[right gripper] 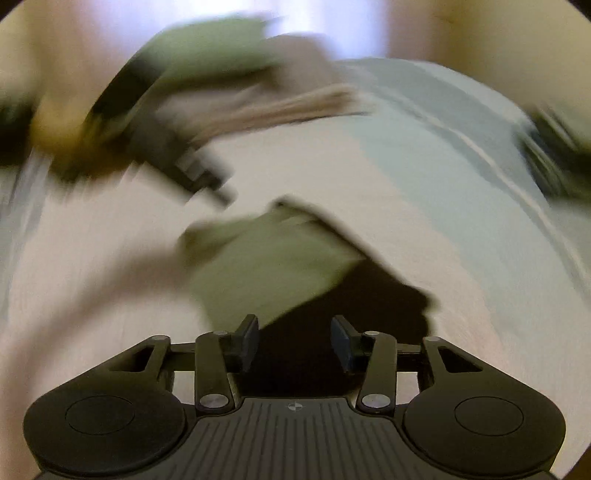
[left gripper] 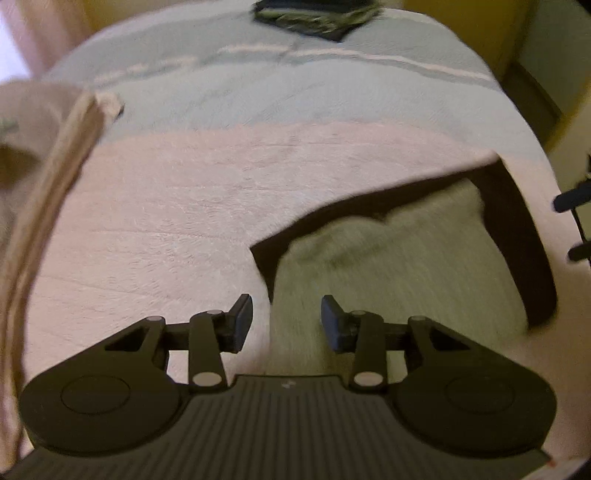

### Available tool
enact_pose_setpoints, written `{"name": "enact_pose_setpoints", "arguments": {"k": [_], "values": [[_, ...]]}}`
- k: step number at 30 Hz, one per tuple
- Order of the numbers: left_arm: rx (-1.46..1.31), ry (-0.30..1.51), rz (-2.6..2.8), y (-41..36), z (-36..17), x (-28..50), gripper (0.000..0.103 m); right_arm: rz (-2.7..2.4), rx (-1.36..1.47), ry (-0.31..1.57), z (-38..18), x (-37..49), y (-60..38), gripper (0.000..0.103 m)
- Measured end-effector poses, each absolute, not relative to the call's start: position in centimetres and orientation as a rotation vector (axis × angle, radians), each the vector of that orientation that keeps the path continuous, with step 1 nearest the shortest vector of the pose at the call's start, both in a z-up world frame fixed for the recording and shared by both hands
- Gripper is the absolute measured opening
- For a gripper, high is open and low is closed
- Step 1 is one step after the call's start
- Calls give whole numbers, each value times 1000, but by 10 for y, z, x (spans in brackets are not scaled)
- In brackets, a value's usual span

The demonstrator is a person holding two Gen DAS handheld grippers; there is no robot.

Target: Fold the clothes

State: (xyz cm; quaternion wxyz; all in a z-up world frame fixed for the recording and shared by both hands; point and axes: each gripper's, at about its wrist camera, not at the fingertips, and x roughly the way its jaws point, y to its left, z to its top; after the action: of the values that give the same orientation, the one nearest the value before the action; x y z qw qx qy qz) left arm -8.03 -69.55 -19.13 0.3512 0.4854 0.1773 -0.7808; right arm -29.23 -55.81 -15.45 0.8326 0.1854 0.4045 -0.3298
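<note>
A grey-green and black garment lies partly folded on the pink part of the bed cover. My left gripper hovers over its near left edge, open, with nothing between the fingers. In the right wrist view, badly blurred by motion, the same garment lies just ahead of my right gripper, which is open and empty over the black part. The other gripper's dark body shows blurred at the upper left there.
A folded dark and green stack sits at the far end of the bed on the pale blue cover. Beige cloth hangs at the left. A dark stand shows at the right edge.
</note>
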Motion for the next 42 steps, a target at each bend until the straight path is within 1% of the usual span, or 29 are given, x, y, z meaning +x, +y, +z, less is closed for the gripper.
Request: {"name": "enact_pose_setpoints", "arguments": {"k": [1,2,3,4,6,10,12,13,14,16,17,18,20,21,23,24,25,26,27,29,31,32,33,34,35,37,40,41,42], "values": [[1280,399,-2039,-682,-191,-79,43,-656,292,918,-161,-274,-542,50],[1310,328,-2065,-666,-193,-78,45,-632,215,969,-170,-261,-530,54],[1347,263,-2094,-652,-197,-78,50,-607,129,1028,-182,-247,-519,61],[1394,180,-2118,-635,-203,-79,56,-588,50,1076,-195,-237,-508,64],[1449,33,-2160,-608,-216,-80,59,-568,-102,1169,-225,-222,-492,67],[1488,-244,-2166,-576,-250,-87,71,-603,-444,1293,-281,-212,-476,67],[1505,-390,-2160,-567,-268,-92,77,-605,-546,1349,-300,-216,-478,67],[1516,-472,-2153,-563,-277,-95,81,-602,-548,1347,-302,-219,-480,66],[1528,-538,-2146,-561,-286,-97,81,-605,-525,1339,-301,-222,-483,64],[1539,-621,-2125,-560,-299,-99,82,-621,-419,1300,-288,-228,-491,39],[1542,-657,-2107,-561,-303,-101,82,-631,-362,1274,-278,-233,-495,34],[1538,-702,-2096,-561,-305,-103,82,-638,-329,1256,-268,-238,-497,31],[1516,-796,-2079,-561,-308,-107,81,-645,-262,1226,-246,-246,-505,29],[1510,-842,-2063,-561,-308,-110,79,-650,-225,1221,-236,-251,-511,29],[1520,-908,-2048,-562,-306,-117,62,-659,-170,1211,-223,-258,-521,29],[1539,-914,-2055,-563,-306,-119,42,-663,-138,1202,-217,-262,-526,29],[1558,-903,-2072,-565,-303,-122,33,-664,-138,1203,-214,-264,-529,29],[1569,-877,-2088,-568,-298,-124,28,-659,-148,1209,-211,-264,-526,29],[1580,-845,-2098,-572,-295,-127,20,-650,-156,1215,-209,-263,-524,31],[1593,-754,-2117,-580,-282,-130,19,-651,-184,1229,-208,-259,-522,38],[1596,-635,-2146,-590,-268,-130,18,-666,-238,1241,-211,-259,-506,56],[1596,-577,-2158,-595,-262,-131,18,-665,-261,1239,-213,-256,-502,60],[1602,-545,-2167,-600,-257,-131,18,-654,-288,1231,-216,-253,-496,70],[1607,-514,-2177,-604,-253,-132,18,-636,-322,1225,-221,-250,-491,77],[1607,-462,-2189,-609,-248,-133,18,-615,-367,1226,-227,-246,-485,78],[1605,-423,-2194,-612,-243,-136,18,-599,-471,1242,-243,-237,-482,79],[1593,-312,-2205,-622,-239,-137,18,-593,-516,1334,-270,-233,-496,79],[1594,-292,-2207,-622,-238,-134,18,-600,-529,1365,-276,-234,-499,76],[1593,-279,-2207,-622,-236,-133,18,-611,-534,1384,-279,-238,-503,58]]}}
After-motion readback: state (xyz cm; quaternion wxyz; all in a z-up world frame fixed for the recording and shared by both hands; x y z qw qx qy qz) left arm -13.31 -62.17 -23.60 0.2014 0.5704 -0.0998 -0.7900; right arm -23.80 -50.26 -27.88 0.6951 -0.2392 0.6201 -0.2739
